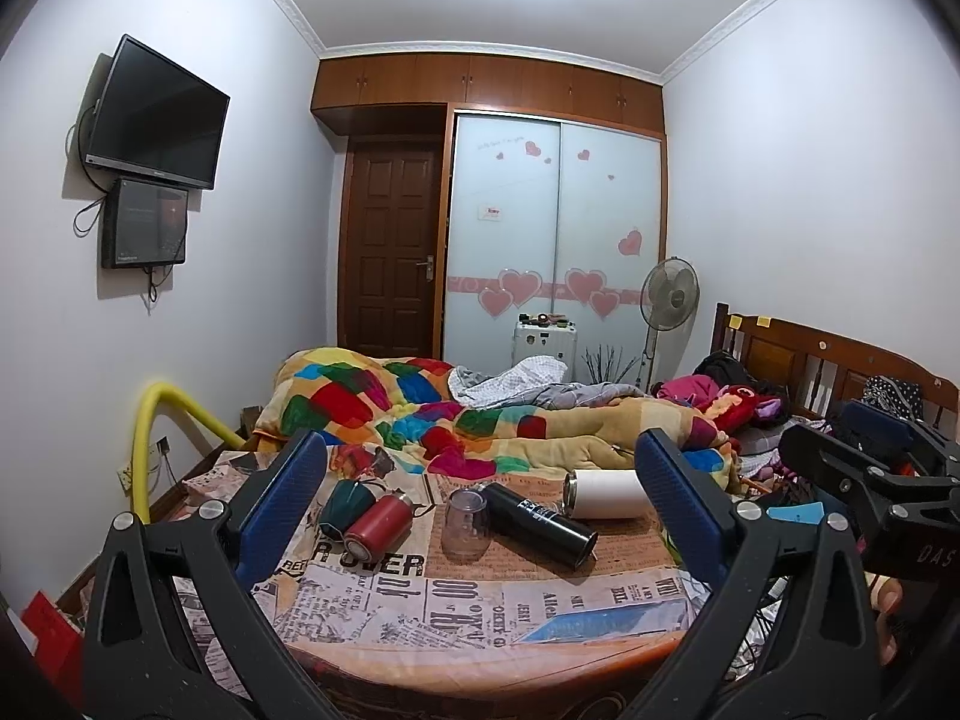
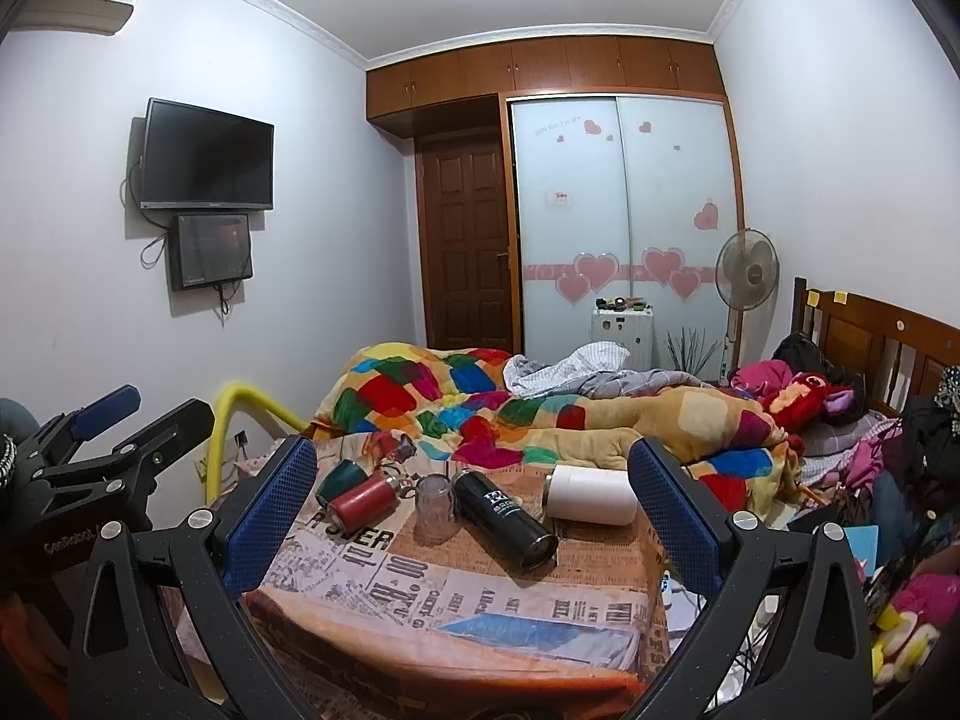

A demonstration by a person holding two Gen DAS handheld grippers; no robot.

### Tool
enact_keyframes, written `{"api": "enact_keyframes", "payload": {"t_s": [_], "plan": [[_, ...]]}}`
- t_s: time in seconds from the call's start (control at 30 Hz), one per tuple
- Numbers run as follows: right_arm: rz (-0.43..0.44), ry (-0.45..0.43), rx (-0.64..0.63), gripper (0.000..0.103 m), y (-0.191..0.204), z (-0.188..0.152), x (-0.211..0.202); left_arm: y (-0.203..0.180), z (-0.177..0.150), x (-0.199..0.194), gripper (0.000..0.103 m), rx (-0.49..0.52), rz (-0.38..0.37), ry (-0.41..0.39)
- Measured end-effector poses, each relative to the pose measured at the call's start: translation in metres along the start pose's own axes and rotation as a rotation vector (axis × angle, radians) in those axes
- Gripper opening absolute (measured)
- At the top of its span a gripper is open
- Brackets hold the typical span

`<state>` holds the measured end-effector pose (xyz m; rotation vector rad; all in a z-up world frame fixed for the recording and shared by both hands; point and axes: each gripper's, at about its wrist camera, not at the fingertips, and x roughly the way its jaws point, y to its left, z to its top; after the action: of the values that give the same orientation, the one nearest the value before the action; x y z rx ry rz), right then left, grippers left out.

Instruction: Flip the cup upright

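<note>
Several cups lie on a newspaper-print cloth [image 1: 384,594] over a small table. A clear plastic cup [image 1: 463,523] stands upside down in the middle; it also shows in the right wrist view [image 2: 434,509]. On their sides lie a green cup [image 1: 343,503], a red flask [image 1: 379,527], a black flask [image 1: 540,523] and a white tumbler [image 1: 606,493]. My left gripper [image 1: 480,504] is open and empty, held back from the cups. My right gripper [image 2: 474,501] is open and empty too, also short of them.
A bed with a colourful quilt [image 1: 420,414] lies behind the table. A yellow padded rail [image 1: 150,444] stands at the left. Clothes and toys [image 2: 900,480] pile up at the right. The table's near edge [image 1: 480,669] is close to both grippers.
</note>
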<state>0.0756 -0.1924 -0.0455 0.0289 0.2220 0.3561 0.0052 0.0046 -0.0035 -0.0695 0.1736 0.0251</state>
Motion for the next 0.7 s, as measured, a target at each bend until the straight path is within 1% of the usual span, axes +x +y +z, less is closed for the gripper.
{"api": "enact_keyframes", "payload": {"t_s": [0.7], "plan": [[0.001, 0.023, 0.0, 0.103, -0.0006, -0.0039, 0.0041, 0.0028, -0.0025, 0.0077, 0.103, -0.007, -0.002, 0.016]]}}
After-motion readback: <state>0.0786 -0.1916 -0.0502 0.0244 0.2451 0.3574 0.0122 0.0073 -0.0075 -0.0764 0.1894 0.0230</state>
